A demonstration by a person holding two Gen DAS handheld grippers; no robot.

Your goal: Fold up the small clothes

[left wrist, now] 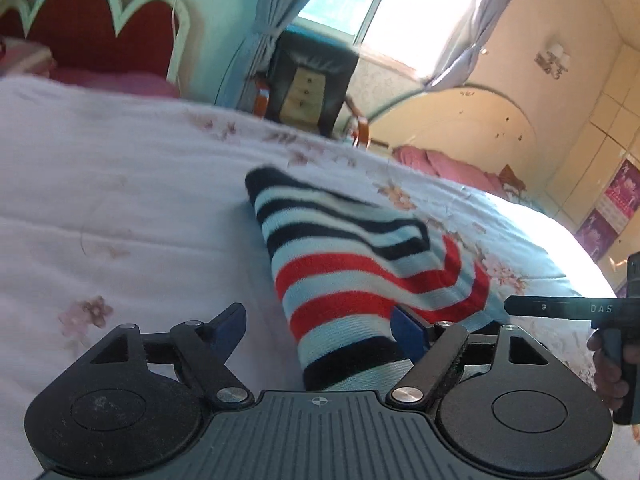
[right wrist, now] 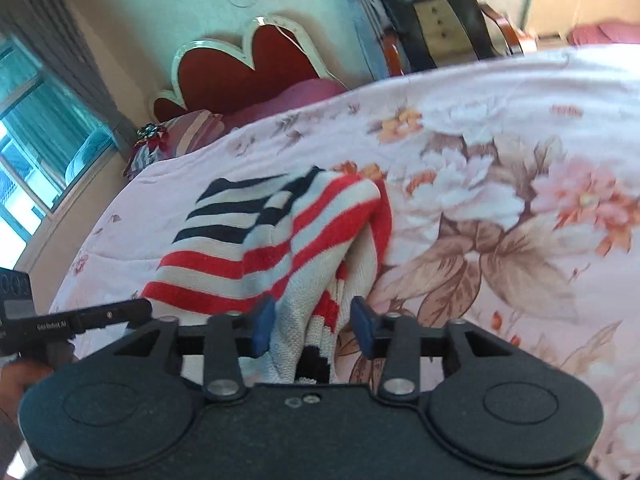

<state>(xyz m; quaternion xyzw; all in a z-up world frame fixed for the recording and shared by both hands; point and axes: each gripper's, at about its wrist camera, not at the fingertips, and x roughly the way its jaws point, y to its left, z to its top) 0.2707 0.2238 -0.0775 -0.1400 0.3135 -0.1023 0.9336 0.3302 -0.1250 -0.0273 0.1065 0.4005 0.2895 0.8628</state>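
A: Item first. Where does it lie?

B: The striped knit garment, bands of navy, pale blue-white and red (left wrist: 348,268), lies on the bed, partly folded over itself. Navy stripes at the far end, red stripes nearer the tools. In the right wrist view the same knit garment (right wrist: 276,236) is bunched, one lobe of it raised towards the camera.

A: Left tool?

B: The left gripper (left wrist: 320,330) has its blue-padded fingers spread wide. The near hem of the garment lies between them; the right-hand pad (left wrist: 408,332) sits at the cloth's edge, the other pad is over bare cover. Nothing clamped.

A: Right tool?

B: The right gripper (right wrist: 314,326) has its fingers apart, a fold of the garment in the gap. The left-hand pad (right wrist: 262,326) touches the knit; the other pad stands just beside it. I cannot tell whether the cloth is held.

A: Surroundings?

B: A pale pink quilted bed cover printed with large flowers (right wrist: 500,216) is under everything. A red scalloped headboard with a white rim (left wrist: 100,28) stands at the far end, a dark armchair (left wrist: 312,76) beside the bed, and a bright window with grey-blue curtains (left wrist: 400,12) behind it.
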